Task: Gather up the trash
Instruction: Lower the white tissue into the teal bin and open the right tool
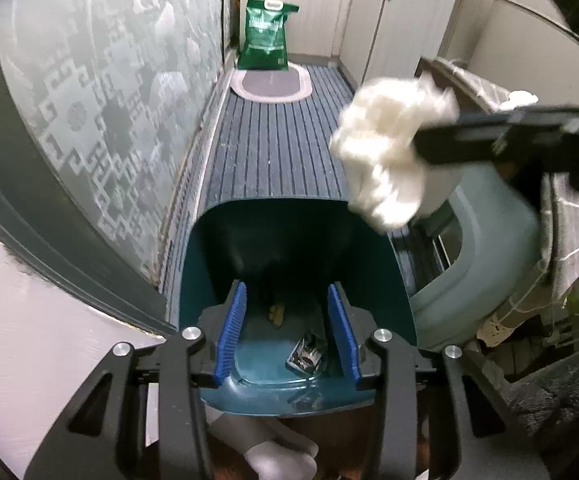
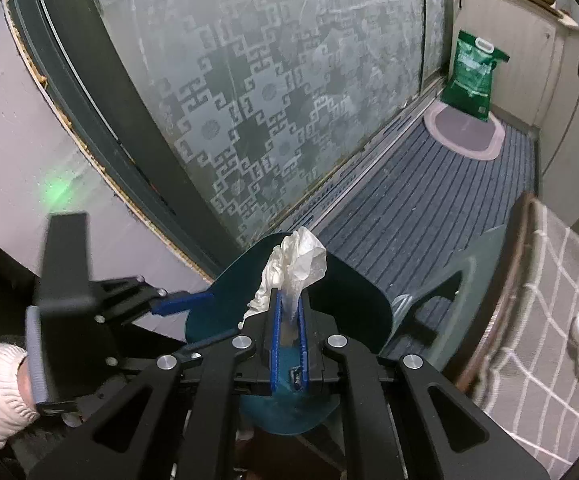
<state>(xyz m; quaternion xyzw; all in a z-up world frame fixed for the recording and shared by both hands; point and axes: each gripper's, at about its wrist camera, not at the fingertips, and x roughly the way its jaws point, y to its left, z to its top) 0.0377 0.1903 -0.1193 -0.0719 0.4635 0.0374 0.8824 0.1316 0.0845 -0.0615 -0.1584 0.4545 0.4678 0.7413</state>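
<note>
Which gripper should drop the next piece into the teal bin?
Right. The right gripper is shut on the crumpled white tissue, held over the teal plastic bin. The left gripper is open, holding nothing, its fingers at the bin's near rim.

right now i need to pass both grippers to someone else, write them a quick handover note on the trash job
Left gripper: open, jaws apart, either side of the near rim of the dark teal plastic trash bin; whether it touches the rim is unclear.
Right gripper: shut on the crumpled white tissue wad, which hangs over the bin's open mouth.
Already in the bin: a small black-and-white wrapper and a yellowish scrap on the bottom.
Left to do: open the right gripper so the tissue drops in, then check around for more trash. A pale grey-green plastic piece sits just right of the bin.
</note>
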